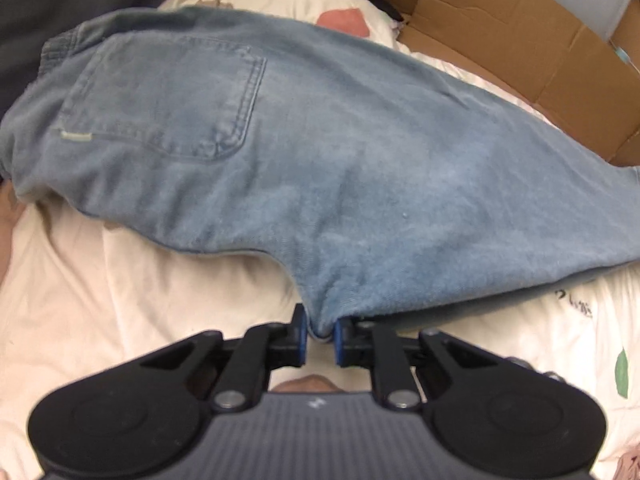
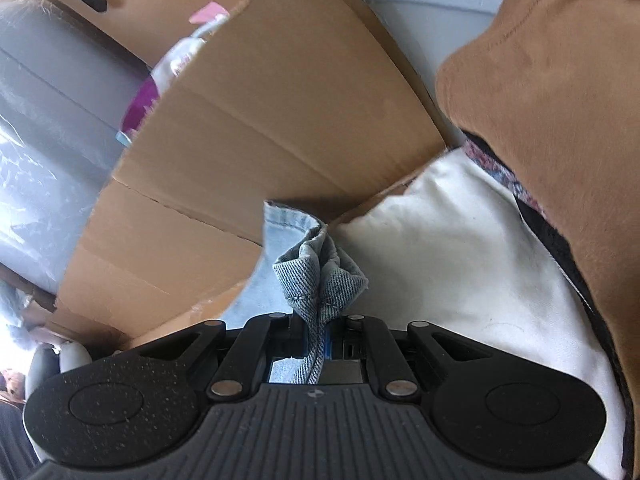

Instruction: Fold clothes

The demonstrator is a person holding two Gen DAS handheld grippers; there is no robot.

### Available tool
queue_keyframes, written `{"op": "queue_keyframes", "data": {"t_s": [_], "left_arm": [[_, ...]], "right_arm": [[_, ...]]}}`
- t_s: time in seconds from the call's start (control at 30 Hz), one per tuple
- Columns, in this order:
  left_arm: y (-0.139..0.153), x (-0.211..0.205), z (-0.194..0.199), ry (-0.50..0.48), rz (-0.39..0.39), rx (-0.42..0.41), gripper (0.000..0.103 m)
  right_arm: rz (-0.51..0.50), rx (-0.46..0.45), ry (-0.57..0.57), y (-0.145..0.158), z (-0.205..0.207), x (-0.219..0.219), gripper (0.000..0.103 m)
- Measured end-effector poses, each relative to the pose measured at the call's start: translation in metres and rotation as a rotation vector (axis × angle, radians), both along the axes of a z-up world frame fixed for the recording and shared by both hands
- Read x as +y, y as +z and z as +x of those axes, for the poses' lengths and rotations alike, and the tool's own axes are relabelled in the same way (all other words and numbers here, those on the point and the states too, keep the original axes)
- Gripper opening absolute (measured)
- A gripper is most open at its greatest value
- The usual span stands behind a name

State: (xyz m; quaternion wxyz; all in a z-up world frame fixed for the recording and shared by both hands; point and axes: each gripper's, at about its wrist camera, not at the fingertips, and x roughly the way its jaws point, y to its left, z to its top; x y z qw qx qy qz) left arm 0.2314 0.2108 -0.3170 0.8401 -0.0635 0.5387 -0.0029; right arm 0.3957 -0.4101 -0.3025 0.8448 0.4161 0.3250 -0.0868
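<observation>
The left gripper [image 1: 320, 334] pinches a fold at the near edge of a pair of light blue jeans [image 1: 320, 168], its blue pads [image 1: 303, 334] pressed onto the denim. The jeans spread away from it across a cream printed bed sheet [image 1: 120, 300], back pocket [image 1: 160, 96] facing up. An open cardboard box [image 1: 540, 60] sits beyond, at the right.

The right gripper [image 2: 318, 338] is closed tight on a bunched hem of the jeans [image 2: 316, 272], which stands up from between its fingers. Behind it are cardboard flaps [image 2: 260, 120], a white cloth [image 2: 460, 260] and a tan sleeve [image 2: 560, 120].
</observation>
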Motion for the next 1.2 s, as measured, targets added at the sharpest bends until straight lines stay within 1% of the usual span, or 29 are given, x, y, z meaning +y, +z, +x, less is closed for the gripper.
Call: {"op": "queue_keyframes", "data": {"t_s": [0.2, 0.33, 0.4, 0.53, 0.67, 0.77, 0.93, 0.97, 1.2], "left_arm": [[0.018, 0.006, 0.001, -0.002, 0.033, 0.037, 0.012], [0.028, 0.009, -0.003, -0.026, 0.041, 0.067, 0.012], [0.030, 0.012, -0.007, -0.024, 0.038, 0.082, 0.012], [0.033, 0.014, -0.012, -0.048, 0.043, 0.105, 0.012], [0.040, 0.015, -0.021, -0.065, 0.052, 0.130, 0.012], [0.043, 0.011, -0.023, -0.078, 0.064, 0.154, 0.012], [0.049, 0.009, -0.037, -0.103, 0.045, 0.187, 0.012], [0.051, 0.007, -0.047, -0.101, 0.038, 0.194, 0.012], [0.053, -0.002, -0.076, -0.088, 0.036, 0.223, 0.010]], "right_arm": [[0.026, 0.029, -0.008, 0.011, -0.023, -0.006, 0.006], [0.030, 0.040, -0.012, 0.019, -0.051, -0.009, 0.006], [0.041, 0.050, -0.014, 0.022, -0.069, -0.010, 0.006], [0.053, 0.070, -0.024, 0.026, -0.108, -0.013, 0.006], [0.115, 0.078, -0.060, 0.026, -0.155, -0.020, 0.006], [0.122, 0.098, -0.082, 0.026, -0.189, -0.024, 0.006], [0.134, 0.118, -0.112, 0.027, -0.241, -0.033, 0.006], [0.137, 0.118, -0.116, 0.027, -0.250, -0.035, 0.006], [0.145, 0.117, -0.104, 0.035, -0.301, -0.050, 0.006]]}}
